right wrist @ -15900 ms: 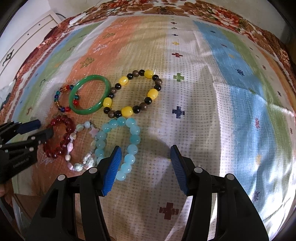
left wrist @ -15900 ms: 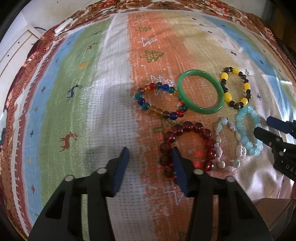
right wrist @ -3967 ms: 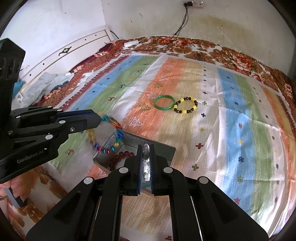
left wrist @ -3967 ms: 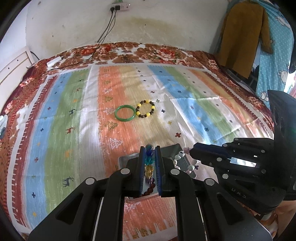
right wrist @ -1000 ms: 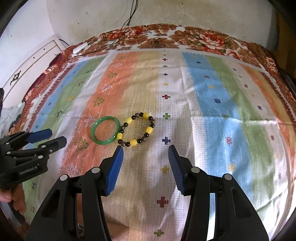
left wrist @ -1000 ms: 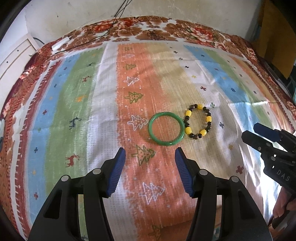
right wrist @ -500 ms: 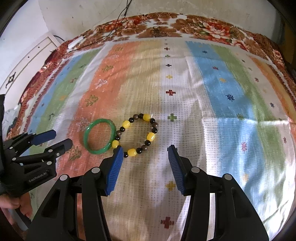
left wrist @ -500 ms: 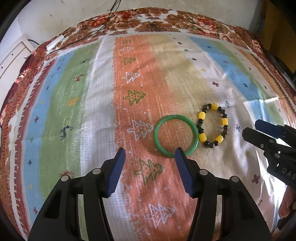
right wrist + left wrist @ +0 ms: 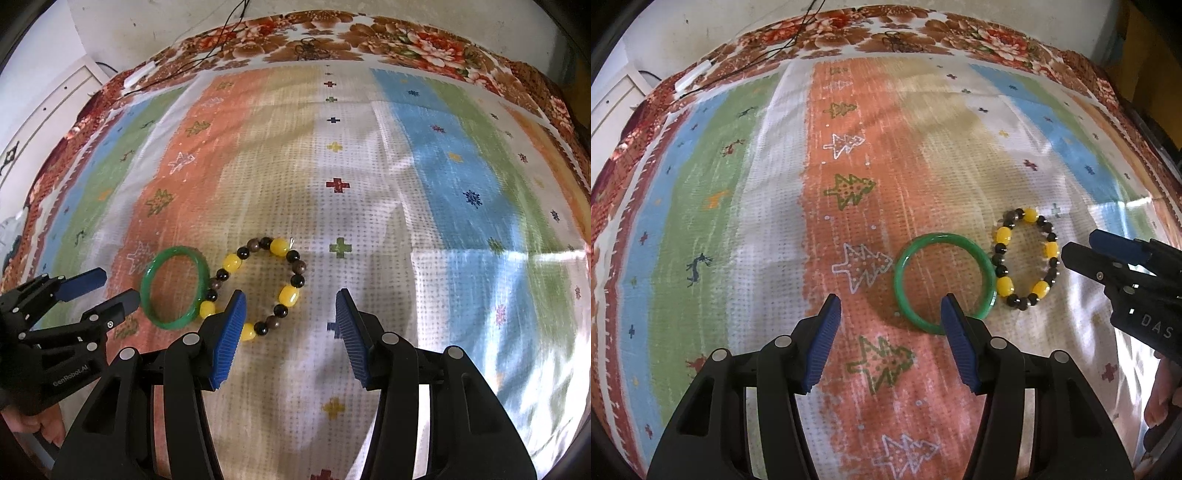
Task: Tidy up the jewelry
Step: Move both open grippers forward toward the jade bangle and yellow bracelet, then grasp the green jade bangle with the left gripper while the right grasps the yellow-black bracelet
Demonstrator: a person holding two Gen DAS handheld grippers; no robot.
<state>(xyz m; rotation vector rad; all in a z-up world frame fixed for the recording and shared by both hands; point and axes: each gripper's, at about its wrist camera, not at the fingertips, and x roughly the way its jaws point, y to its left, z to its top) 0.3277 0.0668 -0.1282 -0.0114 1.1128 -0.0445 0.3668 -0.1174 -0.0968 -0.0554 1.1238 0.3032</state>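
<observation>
A green bangle (image 9: 943, 282) lies flat on the striped blanket, touching a yellow-and-black bead bracelet (image 9: 1025, 264) on its right. My left gripper (image 9: 891, 308) hovers open just above the bangle's near left rim, its right finger over the near rim. In the right wrist view the bangle (image 9: 175, 286) sits left of the bead bracelet (image 9: 258, 286). My right gripper (image 9: 290, 304) is open above the bracelet's near right part, with its left finger over the beads. Neither gripper holds anything. Each gripper shows at the edge of the other's view.
The striped blanket (image 9: 738, 221) with tree and cross patterns covers the bed, with a floral border (image 9: 332, 33) at the far side. Black cables and a white plug strip (image 9: 692, 79) lie at the far left corner. A white wall stands behind.
Both grippers have moved down and forward toward the two bracelets, which now look larger and closer to the fingers. Their openings look unchanged.
</observation>
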